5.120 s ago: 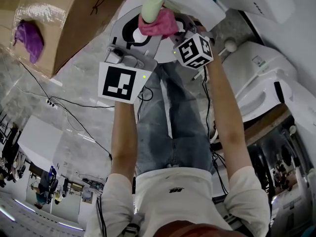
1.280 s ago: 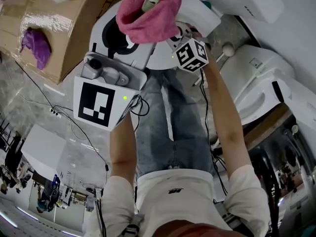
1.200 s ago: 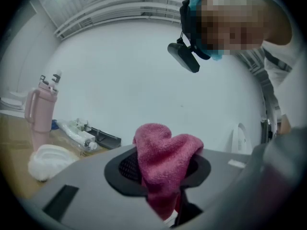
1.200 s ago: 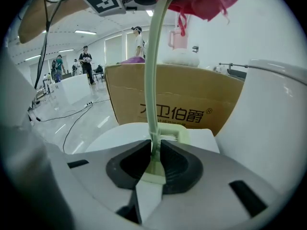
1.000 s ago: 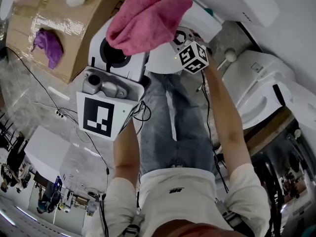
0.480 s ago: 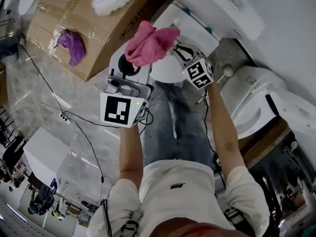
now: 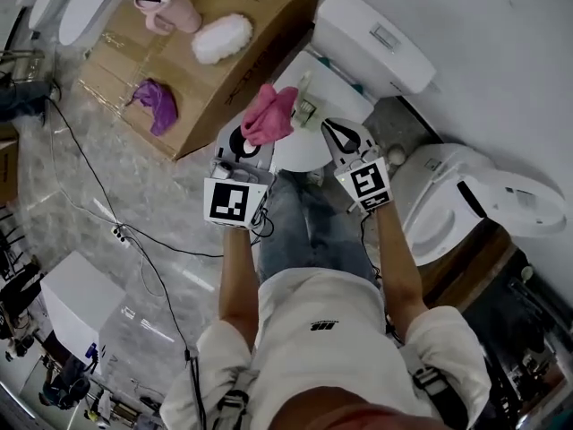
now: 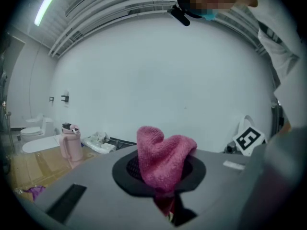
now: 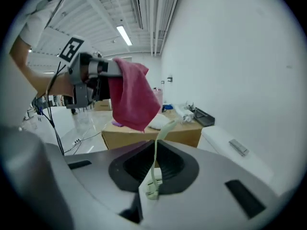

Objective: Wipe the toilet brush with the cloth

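Mid-wipe, it seems: both just closing, the left tongs [image 8: 168, 211] pinch the pink knitted cloth [image 8: 163, 166], the right tongs [image 9: 148, 195] the thin pale-green toilet brush [image 9: 156, 152]; next, cloth must meet brush.

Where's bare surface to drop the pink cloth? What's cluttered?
Free: the toilet tank lid, bare except its flush button; the cardboard box top between the purple cloth and the white fluffy pad. Crowded: the box's far end by the pink bottle; the floor at left, with a cabled power strip.
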{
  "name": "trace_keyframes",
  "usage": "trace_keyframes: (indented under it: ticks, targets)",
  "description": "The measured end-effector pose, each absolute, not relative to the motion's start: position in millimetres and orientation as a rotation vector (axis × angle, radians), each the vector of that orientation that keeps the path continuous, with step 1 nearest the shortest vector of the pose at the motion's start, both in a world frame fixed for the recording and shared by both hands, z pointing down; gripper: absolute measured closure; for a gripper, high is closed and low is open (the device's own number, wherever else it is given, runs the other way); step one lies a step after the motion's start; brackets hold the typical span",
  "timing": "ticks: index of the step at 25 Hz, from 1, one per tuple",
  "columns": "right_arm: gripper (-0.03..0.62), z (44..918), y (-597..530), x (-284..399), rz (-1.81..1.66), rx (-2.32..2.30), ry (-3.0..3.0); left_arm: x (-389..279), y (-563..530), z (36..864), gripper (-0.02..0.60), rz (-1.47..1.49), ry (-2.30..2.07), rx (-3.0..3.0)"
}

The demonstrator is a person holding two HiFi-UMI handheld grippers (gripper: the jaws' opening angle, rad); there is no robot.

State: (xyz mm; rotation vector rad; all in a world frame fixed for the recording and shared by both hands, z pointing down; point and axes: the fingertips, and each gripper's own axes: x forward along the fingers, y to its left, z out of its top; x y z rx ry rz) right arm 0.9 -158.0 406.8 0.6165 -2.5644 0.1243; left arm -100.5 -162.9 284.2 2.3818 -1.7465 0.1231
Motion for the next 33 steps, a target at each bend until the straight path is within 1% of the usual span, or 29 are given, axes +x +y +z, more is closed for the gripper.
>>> trace_keyframes:
  ticks: [7, 13, 18, 33]
  targets:
    - [0.598, 292, -134, 19, 0.16, 0.726, -2.714, -77, -130, 249, 0.531, 0.17, -1.697, 2.422]
    - [0.599, 231, -113, 29, 0.113, 0.715, -2.768, -62, -102, 223, 0.531, 0.182, -1.704, 2.415]
    - [0.599, 204, -94, 36, 0.095, 0.722, -2.81, -53, -83, 200, 0.531, 0.185, -1.709, 2.432]
    - [0.599, 159, -58, 71, 0.04, 0.78, -2.813, -17, -39, 157, 0.531, 0.166, -1.674, 2.491]
